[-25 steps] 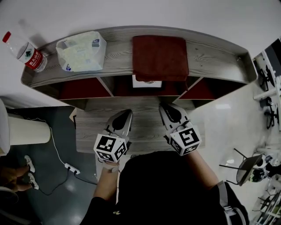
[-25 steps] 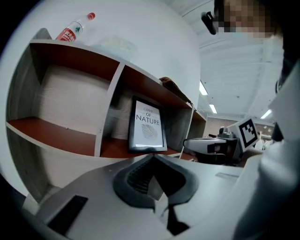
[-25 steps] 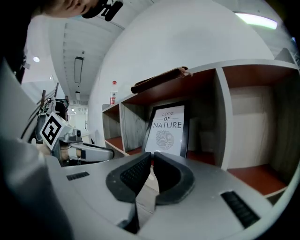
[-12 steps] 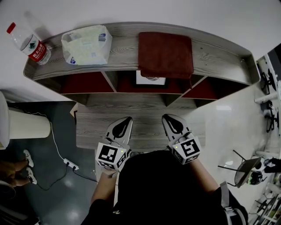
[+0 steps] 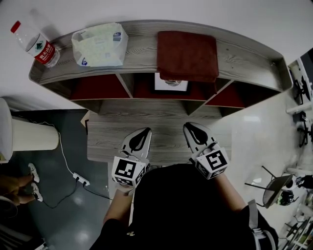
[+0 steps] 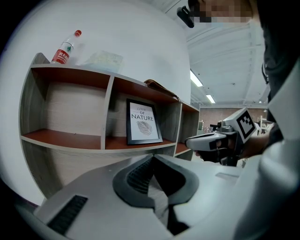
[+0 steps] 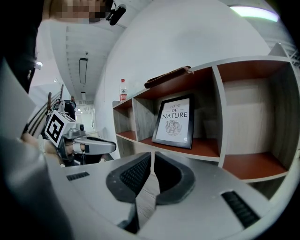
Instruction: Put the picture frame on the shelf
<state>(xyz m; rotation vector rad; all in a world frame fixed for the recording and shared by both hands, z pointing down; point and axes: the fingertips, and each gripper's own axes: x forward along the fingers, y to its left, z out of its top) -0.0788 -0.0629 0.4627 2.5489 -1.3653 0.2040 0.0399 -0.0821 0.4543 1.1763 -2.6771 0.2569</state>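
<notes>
Picture frame stands upright, black-edged, showing a leaf print.

Reads as a lab or studio bay in an open office hall. Plain white wall behind a lone wooden shelf. Glossy pale floor. Long strip lights run across a high ceiling. Black equipment stands crowd the floor's right edge. Power strip on a loose cable lies at the left, near a bystander's shoes.
</notes>
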